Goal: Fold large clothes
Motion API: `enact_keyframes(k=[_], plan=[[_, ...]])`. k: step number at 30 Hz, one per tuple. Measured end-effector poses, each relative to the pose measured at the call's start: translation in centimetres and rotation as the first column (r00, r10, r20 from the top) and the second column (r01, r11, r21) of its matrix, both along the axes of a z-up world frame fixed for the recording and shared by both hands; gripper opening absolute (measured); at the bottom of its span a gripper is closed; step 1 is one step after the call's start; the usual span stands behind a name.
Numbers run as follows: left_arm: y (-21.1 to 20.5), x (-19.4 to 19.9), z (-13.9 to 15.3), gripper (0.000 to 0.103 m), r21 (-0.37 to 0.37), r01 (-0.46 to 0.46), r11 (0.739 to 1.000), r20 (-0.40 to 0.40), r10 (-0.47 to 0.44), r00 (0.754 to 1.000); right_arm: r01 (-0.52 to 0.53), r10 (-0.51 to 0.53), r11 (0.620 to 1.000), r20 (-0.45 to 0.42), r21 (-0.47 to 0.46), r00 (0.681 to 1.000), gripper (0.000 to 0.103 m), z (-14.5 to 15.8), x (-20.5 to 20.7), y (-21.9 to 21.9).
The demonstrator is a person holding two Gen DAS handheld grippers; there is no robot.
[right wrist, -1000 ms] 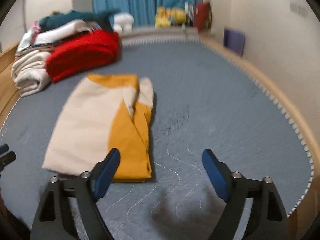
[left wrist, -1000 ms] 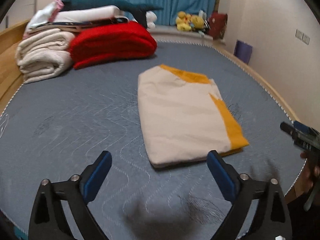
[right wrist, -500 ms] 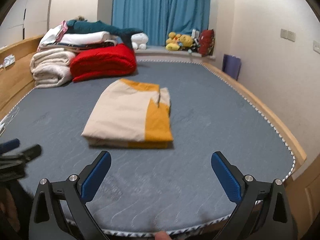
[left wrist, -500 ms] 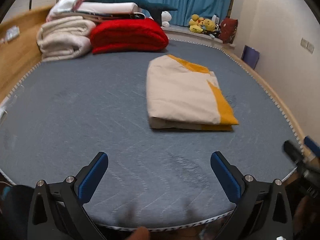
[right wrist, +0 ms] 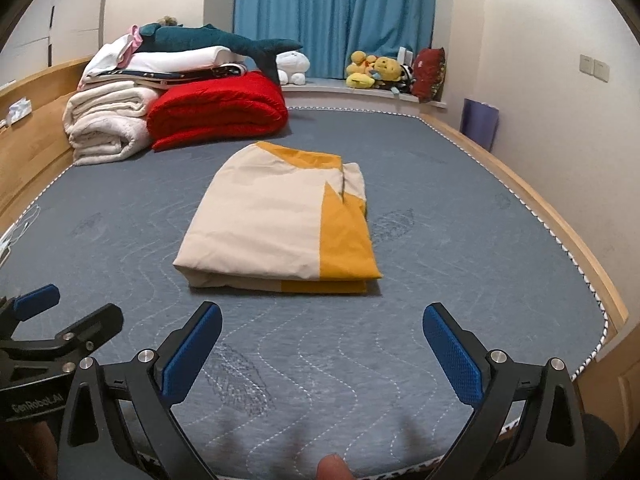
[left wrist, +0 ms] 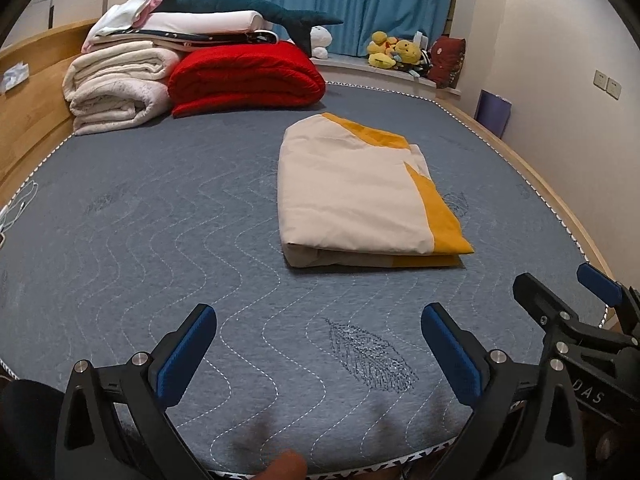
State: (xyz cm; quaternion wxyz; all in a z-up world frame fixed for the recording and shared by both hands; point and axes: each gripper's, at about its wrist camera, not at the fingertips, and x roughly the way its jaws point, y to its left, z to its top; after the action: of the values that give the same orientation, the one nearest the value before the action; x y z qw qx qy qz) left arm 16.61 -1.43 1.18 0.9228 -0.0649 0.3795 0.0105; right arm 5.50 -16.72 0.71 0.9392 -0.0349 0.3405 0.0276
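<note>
Setting: home bedroom. Evidence: large bed (right wrist: 460,208) with grey quilted mattress cover and wooden frame; folded blankets (right wrist: 108,128) and red quilt (right wrist: 216,116) stacked at its far end; plush shark (right wrist: 212,40) on top; blue curtains (right wrist: 332,16); stuffed toys (right wrist: 372,70) on the window ledge; wall switches (right wrist: 594,67).

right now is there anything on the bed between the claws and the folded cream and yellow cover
Nothing visible. Only bare grey mattress lies between the open right claw, the open left claw and the folded cover.
</note>
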Motion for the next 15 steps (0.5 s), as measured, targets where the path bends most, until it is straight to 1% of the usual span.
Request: enact_keyframes(k=[4, 15], plan=[[0.14, -0.05, 0.02, 0.102, -0.003, -0.011, 1.000, 0.005, 0.011, 1.000, -0.006, 0.006, 1.000, -0.001, 0.000, 1.000, 0.100, -0.17, 0.15, 0.40], [-0.04, -0.29, 0.09, 0.102, -0.008, 0.001, 1.000, 0.011, 0.000, 1.000, -0.009, 0.009, 1.000, 0.002, -0.010, 1.000, 0.100, -0.17, 0.21, 0.39]])
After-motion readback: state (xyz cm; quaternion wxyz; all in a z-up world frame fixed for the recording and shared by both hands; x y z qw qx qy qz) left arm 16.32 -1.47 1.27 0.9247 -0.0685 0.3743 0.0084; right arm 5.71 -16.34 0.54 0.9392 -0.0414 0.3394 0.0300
